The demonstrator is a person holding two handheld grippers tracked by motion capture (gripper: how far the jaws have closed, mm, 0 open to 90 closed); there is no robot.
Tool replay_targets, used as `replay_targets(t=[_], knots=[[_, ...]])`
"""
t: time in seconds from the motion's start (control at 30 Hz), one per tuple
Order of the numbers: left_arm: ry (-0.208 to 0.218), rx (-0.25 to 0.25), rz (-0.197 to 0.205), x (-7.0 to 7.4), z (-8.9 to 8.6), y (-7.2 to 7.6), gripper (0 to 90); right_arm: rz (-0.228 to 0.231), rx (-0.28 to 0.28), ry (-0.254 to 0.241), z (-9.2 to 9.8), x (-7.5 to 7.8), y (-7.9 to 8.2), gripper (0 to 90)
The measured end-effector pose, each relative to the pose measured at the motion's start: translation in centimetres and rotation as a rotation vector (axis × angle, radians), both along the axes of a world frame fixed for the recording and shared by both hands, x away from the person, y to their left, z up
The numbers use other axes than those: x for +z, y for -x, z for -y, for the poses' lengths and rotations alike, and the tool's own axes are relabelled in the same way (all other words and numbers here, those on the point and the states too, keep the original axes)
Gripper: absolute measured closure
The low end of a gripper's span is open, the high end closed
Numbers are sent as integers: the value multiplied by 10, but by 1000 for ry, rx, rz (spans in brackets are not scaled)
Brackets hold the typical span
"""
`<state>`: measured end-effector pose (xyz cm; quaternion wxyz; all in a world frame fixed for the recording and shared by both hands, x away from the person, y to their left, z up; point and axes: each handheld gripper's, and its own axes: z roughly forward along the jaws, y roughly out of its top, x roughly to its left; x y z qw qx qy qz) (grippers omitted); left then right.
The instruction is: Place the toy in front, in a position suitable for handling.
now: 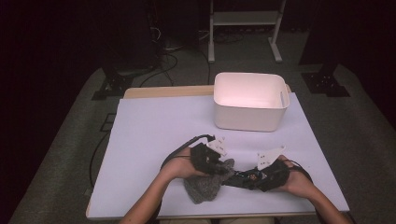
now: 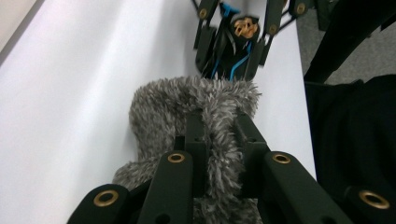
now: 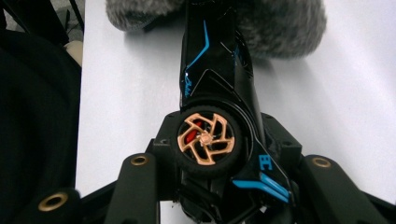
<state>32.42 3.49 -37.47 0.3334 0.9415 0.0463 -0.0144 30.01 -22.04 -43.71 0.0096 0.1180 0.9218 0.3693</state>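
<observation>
Cloth (image 2: 187, 112) pinched in your left tongs (image 2: 219, 135), toy car (image 3: 215, 93) clamped in your right tongs (image 3: 210, 158), over white worktop (image 1: 154, 135); dark room beyond.

A shaggy, matt grey cloth (image 2: 187, 102) with long fuzzy pile is seen. The toy car (image 3: 212, 88) is finished in glossy black plastic with blue lines and a copper-coloured wheel. The table sheet (image 1: 154, 130) looks smooth and matt, the white bin (image 1: 250, 112) smooth plastic.
</observation>
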Motion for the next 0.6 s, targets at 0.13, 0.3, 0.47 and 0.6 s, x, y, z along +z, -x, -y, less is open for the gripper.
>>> replay_targets(t=[0.13, 0.3, 0.47, 0.6], knots=[[13, 26, -10, -1, -15, 0, 794, -1, -3, 19, -1, 2, 0, 474], [36, 28, -26, 1, -21, 0, 794, 4, 18, 45, -14, 7, -2, 448], [71, 53, -35, 3, -36, -1, 795, 11, 38, 79, -31, 10, -5, 452], [120, 98, -50, 5, -59, -3, 794, -5, 46, 110, -40, 9, -9, 530]])
